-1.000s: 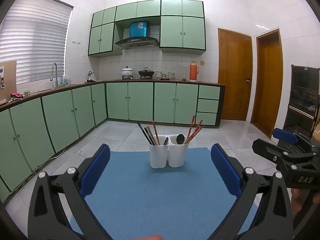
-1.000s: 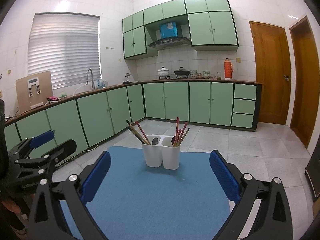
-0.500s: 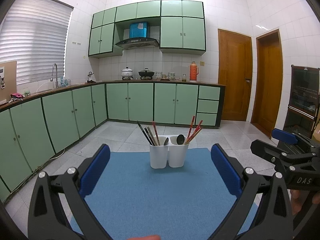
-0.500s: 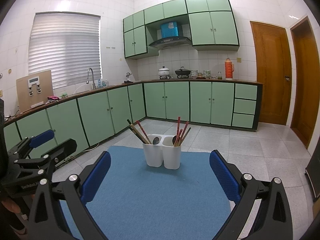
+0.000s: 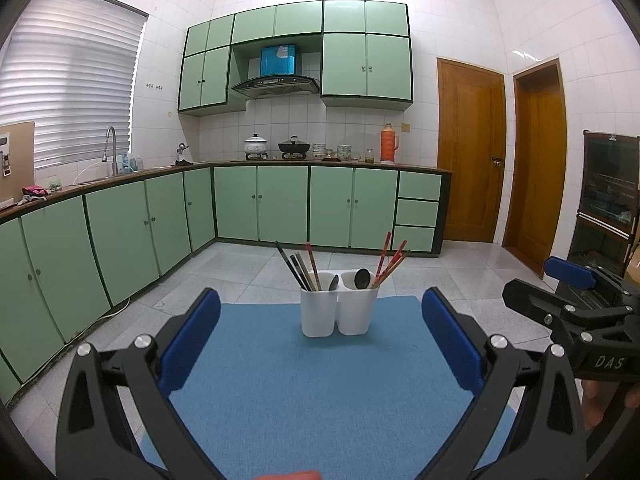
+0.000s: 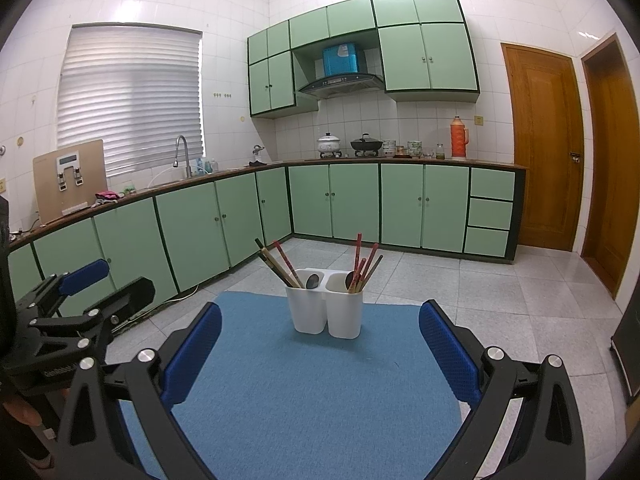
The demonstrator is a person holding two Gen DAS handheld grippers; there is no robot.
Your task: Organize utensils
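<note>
Left wrist view: the left gripper (image 5: 320,336) is wide apart, holding nothing. The white two-cup holder (image 5: 339,304) stands straight ahead on the blue mat (image 5: 320,400), chopsticks (image 5: 298,266) pointing up.

Right wrist view: the right gripper (image 6: 320,336) is wide apart too. The holder sits straight ahead, about equally near both.

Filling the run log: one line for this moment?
left tool: open | right tool: open | utensil holder: on blue mat, untouched

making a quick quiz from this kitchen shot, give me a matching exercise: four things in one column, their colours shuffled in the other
Things:
1. utensil holder
2. mat
3. thermos
4. lower cabinets

Colours:
a. orange
b. pale green
c. white
d. blue

Pairs: 1-c, 2-d, 3-a, 4-b
</note>
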